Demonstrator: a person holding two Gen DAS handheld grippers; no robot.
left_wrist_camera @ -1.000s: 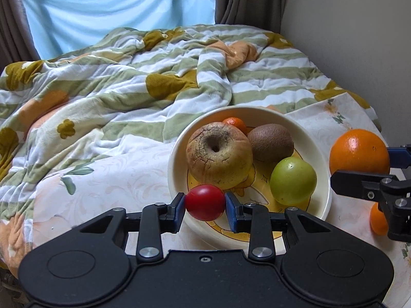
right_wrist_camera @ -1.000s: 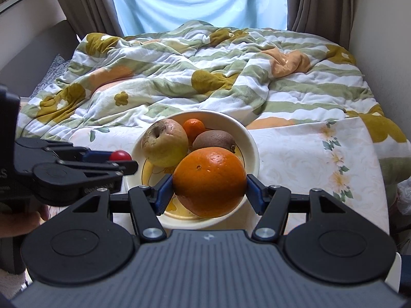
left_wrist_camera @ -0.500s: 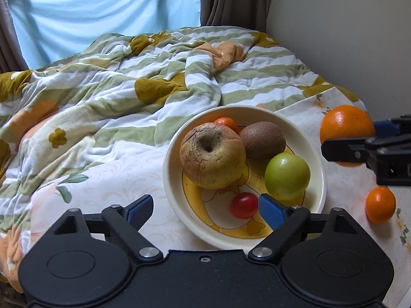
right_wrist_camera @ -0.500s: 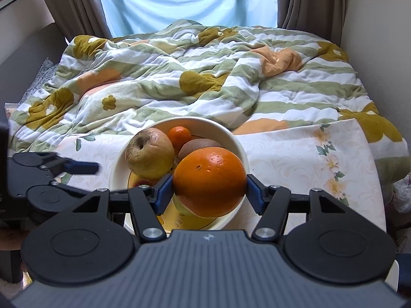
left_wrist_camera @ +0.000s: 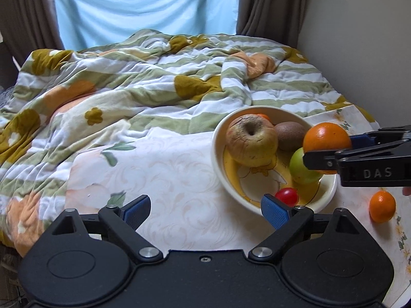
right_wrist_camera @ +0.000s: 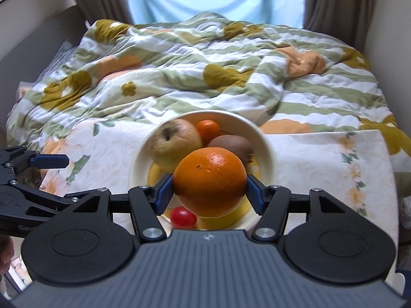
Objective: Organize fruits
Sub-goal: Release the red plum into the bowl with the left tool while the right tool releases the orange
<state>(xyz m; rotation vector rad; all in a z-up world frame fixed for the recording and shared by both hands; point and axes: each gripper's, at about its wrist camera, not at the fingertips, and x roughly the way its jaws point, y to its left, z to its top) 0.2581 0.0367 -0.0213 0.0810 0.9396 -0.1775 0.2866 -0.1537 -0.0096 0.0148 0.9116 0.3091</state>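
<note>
A cream bowl on the flowered cloth holds a wrinkled apple, a kiwi, a green apple, a small mandarin and a red tomato. My right gripper is shut on a big orange and holds it over the bowl's near side; it also shows in the left wrist view. My left gripper is open and empty, left of and in front of the bowl.
A second small mandarin lies on the cloth right of the bowl. A rumpled striped blanket covers the bed behind. A wall runs along the right.
My left gripper opened and let the tomato go into the bowl, then drew back to the left. My right gripper carried the orange over the bowl.
</note>
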